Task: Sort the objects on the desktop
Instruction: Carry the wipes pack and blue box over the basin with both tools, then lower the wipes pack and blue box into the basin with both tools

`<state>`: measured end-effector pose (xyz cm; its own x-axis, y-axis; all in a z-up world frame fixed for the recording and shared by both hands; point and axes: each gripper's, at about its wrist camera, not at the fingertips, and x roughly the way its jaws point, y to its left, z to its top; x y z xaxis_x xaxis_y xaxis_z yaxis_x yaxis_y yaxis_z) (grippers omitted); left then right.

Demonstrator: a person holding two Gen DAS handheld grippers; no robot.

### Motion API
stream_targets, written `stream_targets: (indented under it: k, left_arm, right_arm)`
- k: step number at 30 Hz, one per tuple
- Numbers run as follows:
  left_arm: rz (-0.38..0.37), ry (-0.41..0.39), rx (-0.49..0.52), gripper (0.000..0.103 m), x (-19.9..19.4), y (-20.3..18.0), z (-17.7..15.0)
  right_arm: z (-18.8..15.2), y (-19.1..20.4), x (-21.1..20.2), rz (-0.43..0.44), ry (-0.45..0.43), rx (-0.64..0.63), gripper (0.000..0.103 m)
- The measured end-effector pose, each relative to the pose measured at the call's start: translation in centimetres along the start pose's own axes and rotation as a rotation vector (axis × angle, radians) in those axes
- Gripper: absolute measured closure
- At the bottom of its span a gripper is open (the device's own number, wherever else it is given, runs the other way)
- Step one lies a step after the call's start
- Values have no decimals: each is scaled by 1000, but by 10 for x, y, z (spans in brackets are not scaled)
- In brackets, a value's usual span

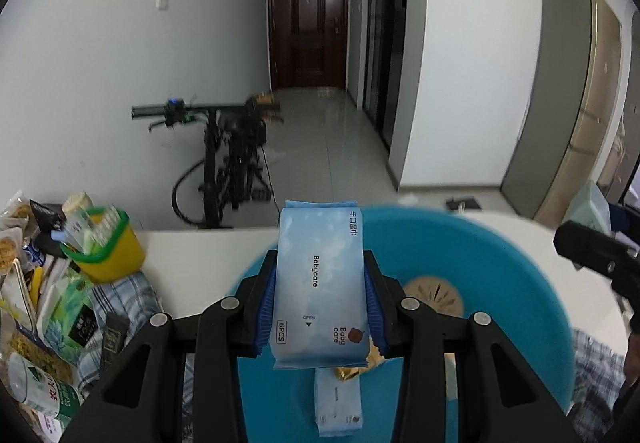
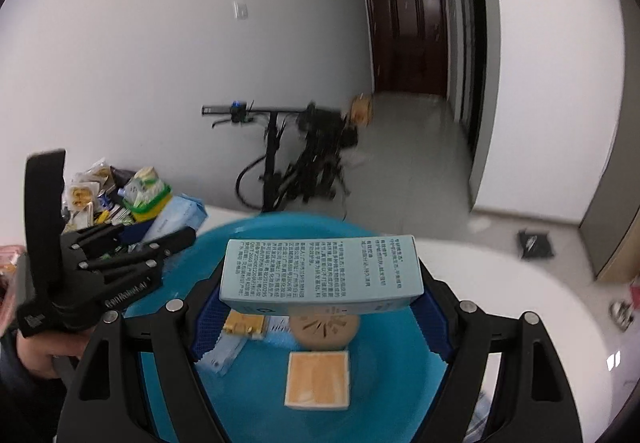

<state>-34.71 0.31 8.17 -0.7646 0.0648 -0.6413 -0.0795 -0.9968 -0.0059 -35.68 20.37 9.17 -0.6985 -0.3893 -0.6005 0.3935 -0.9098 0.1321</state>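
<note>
My left gripper is shut on a blue Babycare wet-wipe pack and holds it upright over a round blue basin. Below it in the basin lie another wipe pack and a gold wrapper. In the right wrist view, my right gripper is shut on a pale blue box with printed text, level above the same basin. A cream square packet and a gold packet lie inside. The left gripper shows at the left, held by a hand.
A heap of snack packets and a yellow cup with a green rim crowd the white table on the left, on a plaid cloth. A scooter stands on the floor beyond the table's far edge.
</note>
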Motion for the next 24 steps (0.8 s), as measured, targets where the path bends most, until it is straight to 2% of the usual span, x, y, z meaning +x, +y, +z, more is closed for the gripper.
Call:
stream_targets:
  k: [3, 6, 16, 24]
  left_arm:
    - [-40, 102, -5, 62, 21, -3, -16]
    - [-65, 169, -19, 62, 34, -7, -28]
    - [-48, 183, 22, 62, 38, -13, -30]
    - [-74, 292, 25, 62, 79, -14, -22]
  right_arm:
    - [-12, -4, 16, 18, 59, 26, 24]
    - [-22, -8, 28, 24, 107, 49, 24]
    - [-25, -8, 36, -18, 162, 16, 24]
    - [-29, -10, 43, -25, 216, 10, 24]
